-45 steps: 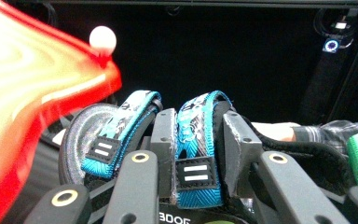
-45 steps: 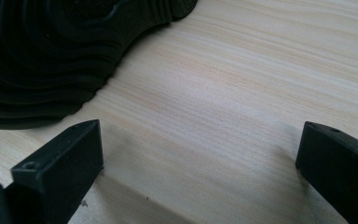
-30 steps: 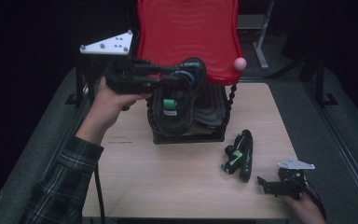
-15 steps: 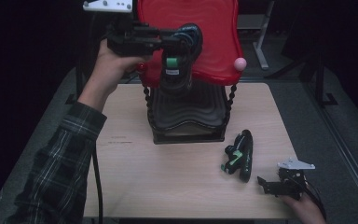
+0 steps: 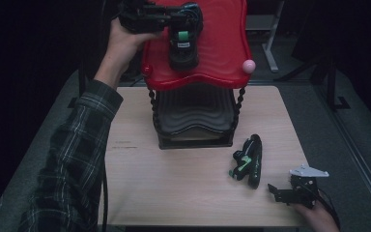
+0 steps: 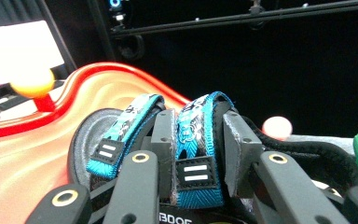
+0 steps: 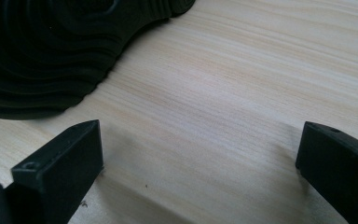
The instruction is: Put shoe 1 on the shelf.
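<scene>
Dark room, pale wooden table, grey floor, lit screen

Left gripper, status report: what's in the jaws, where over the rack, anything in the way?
Left gripper shut on sandal strap, above red top shelf. Right gripper open, low over table. Second sandal on table. Shelf ahead unobstructed.

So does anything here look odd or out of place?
Mildly: one sandal lies alone on the table, apart from the rack, while the left gripper holds its mate by a blue strap over the red top shelf.

"BOOF" — on the shoe.
</scene>
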`<state>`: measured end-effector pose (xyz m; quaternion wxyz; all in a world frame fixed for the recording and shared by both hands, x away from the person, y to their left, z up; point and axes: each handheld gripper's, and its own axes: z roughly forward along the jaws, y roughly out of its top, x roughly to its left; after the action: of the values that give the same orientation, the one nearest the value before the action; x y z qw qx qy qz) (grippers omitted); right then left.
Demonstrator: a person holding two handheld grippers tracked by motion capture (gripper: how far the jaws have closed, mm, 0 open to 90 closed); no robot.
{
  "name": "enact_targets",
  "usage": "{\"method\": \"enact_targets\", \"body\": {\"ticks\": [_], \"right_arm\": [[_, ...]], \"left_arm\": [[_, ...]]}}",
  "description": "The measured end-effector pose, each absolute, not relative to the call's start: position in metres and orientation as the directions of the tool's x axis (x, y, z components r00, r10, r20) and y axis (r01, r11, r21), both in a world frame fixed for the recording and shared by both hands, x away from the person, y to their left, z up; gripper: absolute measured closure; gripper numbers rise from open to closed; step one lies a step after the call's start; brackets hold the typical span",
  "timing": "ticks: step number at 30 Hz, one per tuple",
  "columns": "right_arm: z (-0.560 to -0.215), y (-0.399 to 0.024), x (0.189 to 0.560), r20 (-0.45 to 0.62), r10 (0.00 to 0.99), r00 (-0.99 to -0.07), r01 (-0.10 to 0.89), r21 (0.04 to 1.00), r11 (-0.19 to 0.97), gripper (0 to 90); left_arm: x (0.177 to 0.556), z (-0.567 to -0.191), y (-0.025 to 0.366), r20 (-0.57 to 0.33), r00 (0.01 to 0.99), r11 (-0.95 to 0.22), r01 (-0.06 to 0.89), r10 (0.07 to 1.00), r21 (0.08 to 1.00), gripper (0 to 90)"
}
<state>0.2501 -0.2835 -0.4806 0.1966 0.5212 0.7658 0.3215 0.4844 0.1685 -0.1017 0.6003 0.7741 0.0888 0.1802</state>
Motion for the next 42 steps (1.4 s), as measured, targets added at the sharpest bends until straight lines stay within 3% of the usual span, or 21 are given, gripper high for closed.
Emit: {"method": "enact_targets", "body": {"ticks": [17, 18, 19, 28, 34, 42], "right_arm": [[-0.481, -0.283, 0.250, 0.026, 0.925, -0.380, 0.671, 0.696, 0.257, 0.1], [-0.481, -0.283, 0.250, 0.025, 0.925, -0.380, 0.671, 0.695, 0.257, 0.1], [-0.481, -0.283, 0.250, 0.025, 0.925, -0.380, 0.671, 0.695, 0.257, 0.1], [-0.481, -0.283, 0.250, 0.024, 0.925, -0.380, 0.671, 0.695, 0.257, 0.1], [-0.481, -0.283, 0.250, 0.026, 0.925, -0.378, 0.673, 0.694, 0.256, 0.1], [-0.481, -0.283, 0.251, 0.026, 0.925, -0.378, 0.673, 0.694, 0.255, 0.1]], "left_arm": [[0.489, -0.119, 0.162, 0.171, 0.921, -0.279, -0.071, 0.351, 0.958, 68.1], [0.486, -0.118, 0.162, 0.170, 0.912, -0.284, -0.062, 0.373, 0.957, 57.6], [0.486, -0.118, 0.163, 0.161, 0.915, -0.280, -0.055, 0.370, 0.958, 53.8], [0.469, -0.112, 0.182, 0.106, 0.931, -0.252, -0.016, 0.349, 0.968, 27.8], [0.441, -0.118, 0.193, 0.091, 0.943, -0.274, 0.001, 0.321, 0.962, 19.7], [0.406, -0.140, 0.210, 0.081, 0.946, -0.283, 0.012, 0.315, 0.959, 19.4]]}}
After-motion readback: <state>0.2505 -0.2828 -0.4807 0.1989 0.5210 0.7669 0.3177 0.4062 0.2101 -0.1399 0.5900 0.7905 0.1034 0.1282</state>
